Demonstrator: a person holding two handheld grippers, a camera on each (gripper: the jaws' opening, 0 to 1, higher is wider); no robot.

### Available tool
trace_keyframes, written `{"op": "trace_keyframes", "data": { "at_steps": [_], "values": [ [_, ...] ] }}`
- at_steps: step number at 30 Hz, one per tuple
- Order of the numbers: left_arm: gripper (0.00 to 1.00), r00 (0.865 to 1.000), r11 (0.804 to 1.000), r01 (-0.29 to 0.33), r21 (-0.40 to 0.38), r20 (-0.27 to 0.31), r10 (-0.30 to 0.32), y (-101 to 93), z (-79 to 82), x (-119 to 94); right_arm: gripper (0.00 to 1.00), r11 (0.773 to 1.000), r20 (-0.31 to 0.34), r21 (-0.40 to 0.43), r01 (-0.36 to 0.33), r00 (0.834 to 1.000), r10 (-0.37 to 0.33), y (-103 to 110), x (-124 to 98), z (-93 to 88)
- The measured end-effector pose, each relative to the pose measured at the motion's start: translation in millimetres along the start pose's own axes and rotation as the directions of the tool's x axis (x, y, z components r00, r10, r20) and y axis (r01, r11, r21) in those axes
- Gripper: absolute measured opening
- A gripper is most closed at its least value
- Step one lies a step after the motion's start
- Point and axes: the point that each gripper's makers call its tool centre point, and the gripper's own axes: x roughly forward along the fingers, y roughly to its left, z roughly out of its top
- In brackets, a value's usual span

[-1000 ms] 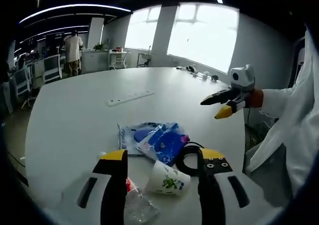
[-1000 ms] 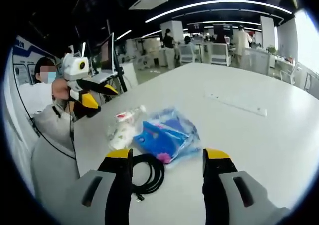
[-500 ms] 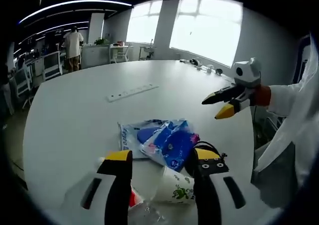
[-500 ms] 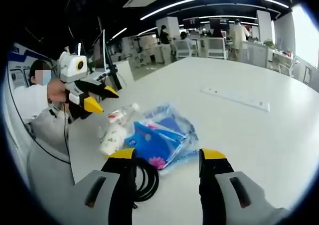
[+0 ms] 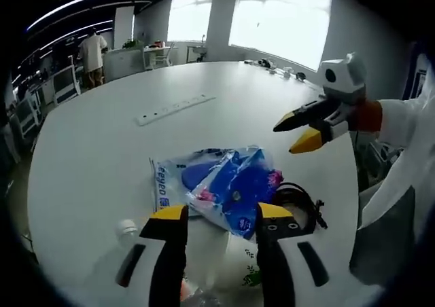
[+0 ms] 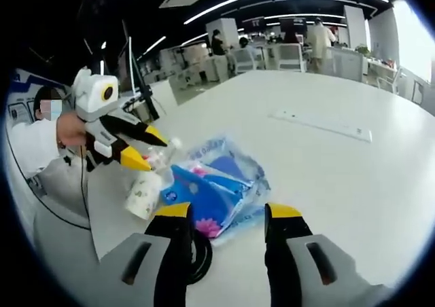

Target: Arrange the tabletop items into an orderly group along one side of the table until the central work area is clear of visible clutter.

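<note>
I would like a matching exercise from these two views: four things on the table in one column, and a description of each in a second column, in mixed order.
Things:
1. paper cup
2. blue packets
3. black cable
4. power strip

Descriptions:
a. long and white, alone farther out on the table
b. coiled, beside the packets
c. lying on its side, white with a green print
d. wrapped in clear plastic, in the middle of the pile

Pairs: 1-c, 2-d, 3-b, 4-a

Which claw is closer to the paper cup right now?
Left. The left claw hangs right over the paper cup, jaws open. The right claw sits farther off, past the blue packet and black cable.
</note>
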Motion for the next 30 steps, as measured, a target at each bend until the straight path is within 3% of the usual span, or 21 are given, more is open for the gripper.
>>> {"op": "trace_keyframes", "data": {
  "at_steps": [3,4,14,23,26,30],
  "values": [
    [0.34,1.0,1.0,-0.01,-0.004,-0.026,0.01,1.9,-2.8,6.5,0.36,1.0,-0.008,0.004,0.001,1.0,-0.001,-1.6,5.7,-1.2],
    [0.33,0.998,1.0,-0.024,-0.015,-0.059,0.023,4.4,-7.9,8.9,0.36,1.0,-0.013,0.005,0.001,1.0,-0.001,-1.9,7.8,-2.4],
    [0.26,0.992,0.998,-0.049,-0.04,-0.116,0.044,8.4,-16.3,22.7,0.3,1.0,-0.069,0.005,0.003,0.998,-0.002,-3.0,22.8,-17.0],
    [0.12,0.988,0.997,-0.042,-0.058,-0.153,0.032,4.1,-25.6,27.4,0.17,0.999,-0.08,0.036,0.013,0.997,-0.01,-6.5,28.0,-23.2],
    [0.09,0.989,0.997,-0.034,-0.071,-0.146,0.023,1.4,-24.4,28.4,0.04,0.999,-0.082,0.04,0.004,0.997,0.0,-4.5,28.7,-24.6],
    [0.07,0.986,0.997,-0.041,-0.069,-0.165,0.029,2.2,-27.5,29.0,0.0,0.999,-0.089,0.046,0.013,0.996,-0.008,-5.8,29.9,-27.5]
  ]
}}
